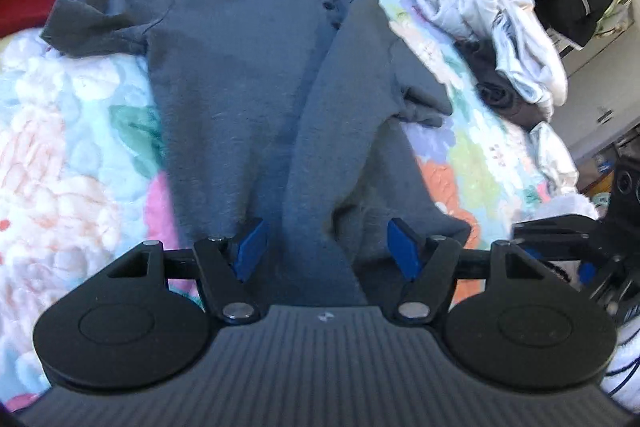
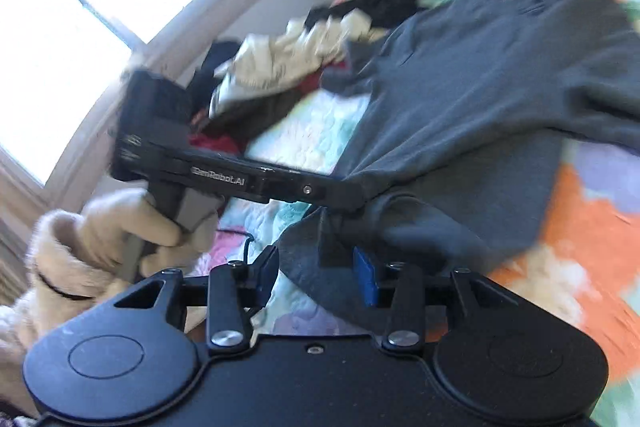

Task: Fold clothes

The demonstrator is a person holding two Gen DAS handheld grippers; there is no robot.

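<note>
The floral quilt (image 1: 72,131) carries the grey shirt (image 1: 240,75), spread flat with one side folded inward. The left gripper (image 1: 327,245) stands wide open over the shirt's hem, clasping nothing. The right gripper (image 2: 316,277) is parted too, hem cloth lying between its pads; contact is blurred

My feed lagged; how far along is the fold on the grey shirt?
Done: one side of the grey shirt is folded inward. In hand: both the left gripper and right gripper are open at the hem. Left: the other sleeve, the final folds, plus the white pile.
</note>
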